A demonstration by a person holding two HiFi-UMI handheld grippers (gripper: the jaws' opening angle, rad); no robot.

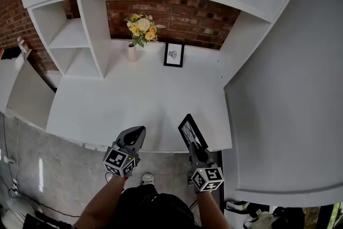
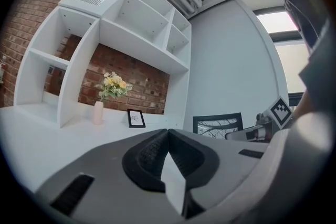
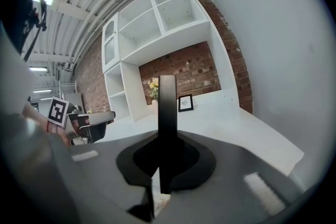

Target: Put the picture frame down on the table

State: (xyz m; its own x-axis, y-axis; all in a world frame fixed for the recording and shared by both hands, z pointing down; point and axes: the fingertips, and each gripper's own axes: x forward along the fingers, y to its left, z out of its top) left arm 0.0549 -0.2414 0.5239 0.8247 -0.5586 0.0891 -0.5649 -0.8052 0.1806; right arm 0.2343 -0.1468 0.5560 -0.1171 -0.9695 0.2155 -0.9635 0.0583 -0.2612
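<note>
In the head view, my right gripper (image 1: pixel 195 148) sits at about 5 o'clock and pinches the bottom edge of the picture frame (image 1: pixel 191 130). The frame stands up and leans a little, over the near right corner of the white table (image 1: pixel 134 99). I think it is held by the edge so its back can go flat on the table when I tip it. My left gripper (image 1: pixel 138 132) waits at 7 o'clock, near the table's front edge and apart from the frame, so it is out of the way. At 12 o'clock a small frame (image 1: pixel 173 54) and a vase of flowers (image 1: pixel 139 35) stand by the brick wall, well apart from my work. In the left gripper view, the jaws are pressed together with nothing in them, and the picture frame shows at 3 o'clock. In the right gripper view, the jaws squeeze the thin dark frame, which I see edge-on, rising straight up at 12 o'clock. I judge the frame is not down yet; I cannot tell if it touches the table.
</note>
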